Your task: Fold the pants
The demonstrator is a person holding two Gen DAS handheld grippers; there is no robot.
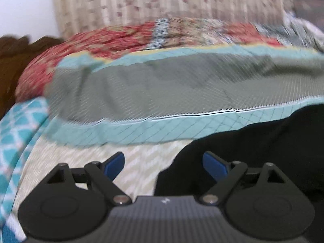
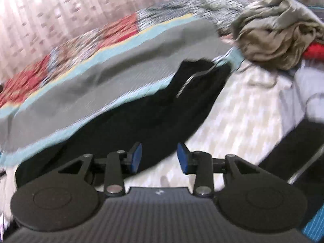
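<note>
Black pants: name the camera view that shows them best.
Right wrist view: the black pants stretch across the bed, their pale side stripe visible. Left wrist view catches only a dark, featureless part at lower right.

Black pants (image 2: 141, 117); grey, teal-bordered blanket (image 1: 162, 85)

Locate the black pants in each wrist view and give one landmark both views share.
Left wrist view: black pants fill the lower right, beside the gripper's right finger.
Right wrist view: black pants run diagonally through the centre, above the gripper.
Shared landmark: the grey blanket with a teal border, lying just beyond the pants.
</note>
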